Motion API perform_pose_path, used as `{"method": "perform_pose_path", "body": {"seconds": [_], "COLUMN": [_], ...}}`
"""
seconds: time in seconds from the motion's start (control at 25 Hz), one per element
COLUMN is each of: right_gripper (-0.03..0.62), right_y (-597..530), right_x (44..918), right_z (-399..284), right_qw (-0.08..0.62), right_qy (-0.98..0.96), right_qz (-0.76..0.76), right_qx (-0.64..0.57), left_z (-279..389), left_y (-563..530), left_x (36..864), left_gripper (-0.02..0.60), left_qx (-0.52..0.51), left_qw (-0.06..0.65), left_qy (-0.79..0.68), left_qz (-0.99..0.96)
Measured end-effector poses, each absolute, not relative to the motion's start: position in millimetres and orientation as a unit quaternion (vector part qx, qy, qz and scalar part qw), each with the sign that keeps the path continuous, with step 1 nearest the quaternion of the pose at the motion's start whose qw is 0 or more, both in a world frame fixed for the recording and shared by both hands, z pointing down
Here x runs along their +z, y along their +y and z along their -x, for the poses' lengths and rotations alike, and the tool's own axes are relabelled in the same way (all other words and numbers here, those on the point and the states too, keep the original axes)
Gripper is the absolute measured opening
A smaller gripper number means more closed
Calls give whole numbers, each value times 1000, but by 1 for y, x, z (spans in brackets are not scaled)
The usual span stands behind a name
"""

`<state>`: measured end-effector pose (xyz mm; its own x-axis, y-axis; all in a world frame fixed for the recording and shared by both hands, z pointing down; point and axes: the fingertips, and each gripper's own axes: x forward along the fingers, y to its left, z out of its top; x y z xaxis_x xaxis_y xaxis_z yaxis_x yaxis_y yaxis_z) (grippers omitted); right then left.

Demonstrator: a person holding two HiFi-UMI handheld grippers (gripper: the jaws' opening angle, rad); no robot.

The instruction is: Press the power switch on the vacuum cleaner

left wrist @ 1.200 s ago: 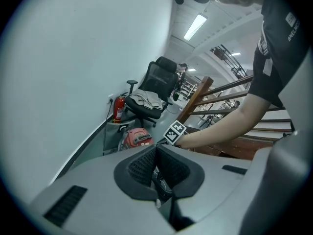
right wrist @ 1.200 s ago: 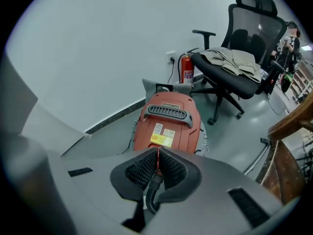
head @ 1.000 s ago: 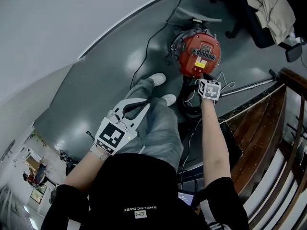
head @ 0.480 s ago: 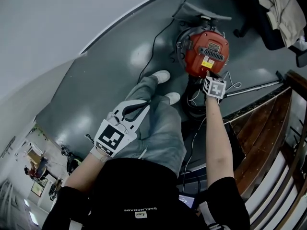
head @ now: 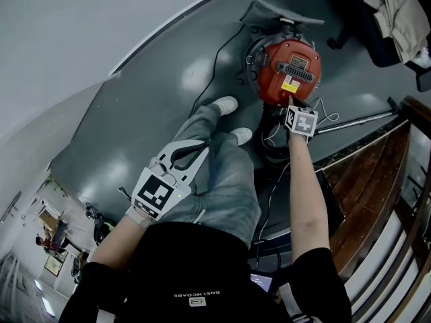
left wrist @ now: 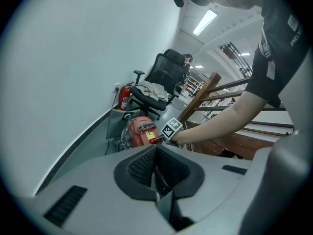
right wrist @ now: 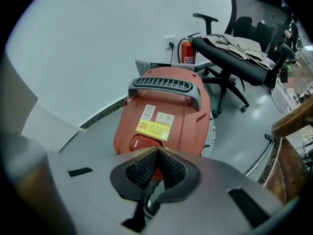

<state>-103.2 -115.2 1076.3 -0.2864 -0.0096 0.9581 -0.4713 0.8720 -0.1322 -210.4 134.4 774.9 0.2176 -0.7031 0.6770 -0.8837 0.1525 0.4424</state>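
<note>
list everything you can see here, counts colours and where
vacuum cleaner: one, red, on the grey floor ahead of the feet
power switch: one, red, low on the vacuum's top
handle: one, grey, across the vacuum's top
cord: one, black, trailing left of the vacuum
metal tube: one, silver, on the floor right of the vacuum
office chair: one, black, behind the vacuum
garment: one, beige, draped on the chair
fire extinguisher: one, red, by the wall
stair railing: one, brown wood, right side
shoes: two, white, near the vacuum
left tongs: shut, empty, over the thigh
right tongs: shut, tips at the power switch
</note>
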Motion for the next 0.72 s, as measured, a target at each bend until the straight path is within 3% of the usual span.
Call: {"method": "perform_pose_path", "body": {"seconds": [0.32, 0.72], "right_gripper": [29, 29], "right_y": [-124, -140], "right_x": [1061, 1001], "right_z": [82, 56], "right_qw": [581, 537], "right_qy": [-772, -793], "right_qz": [-170, -192], "right_qx": [196, 217], "left_z": [203, 184], "left_y": [127, 101], "left_x": [765, 740], "left_gripper": [15, 15], "left_qx": [101, 101], "left_qw": [431, 407], "left_qy": [-619, -607], "left_qz": [-649, -675]}}
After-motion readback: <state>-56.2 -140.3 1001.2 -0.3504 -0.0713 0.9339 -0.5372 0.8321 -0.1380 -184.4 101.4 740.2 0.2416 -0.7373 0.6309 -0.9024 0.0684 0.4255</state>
